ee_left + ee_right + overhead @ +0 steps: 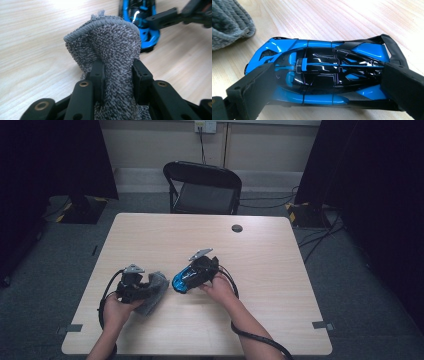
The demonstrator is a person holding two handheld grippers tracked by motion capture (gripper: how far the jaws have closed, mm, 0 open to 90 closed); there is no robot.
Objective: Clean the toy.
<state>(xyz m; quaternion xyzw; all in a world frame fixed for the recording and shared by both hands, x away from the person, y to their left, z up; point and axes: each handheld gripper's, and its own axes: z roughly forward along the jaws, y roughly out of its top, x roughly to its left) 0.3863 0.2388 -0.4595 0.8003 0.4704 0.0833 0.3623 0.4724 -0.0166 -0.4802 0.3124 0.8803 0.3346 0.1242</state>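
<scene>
A grey terry cloth [156, 291] lies bunched on the wooden table [260, 270] at front left. My left gripper [141, 288] is shut on it; in the left gripper view a fold of the cloth [110, 42] stands up, pinched between the two black jaws of the left gripper [117, 68]. Just right of it sits a blue and black toy car [181, 282]. My right gripper [196, 274] is shut on the car. In the right gripper view the right gripper [327, 72] has one jaw against each end of the car [319, 98], and the cloth's edge [229, 22] lies at the top left.
A black folding chair [202, 187] stands behind the table's far edge. A round cable hole [237, 228] sits near the table's far side. Dark curtains and floor cables flank the table. Each gripper trails a black cable toward the front edge.
</scene>
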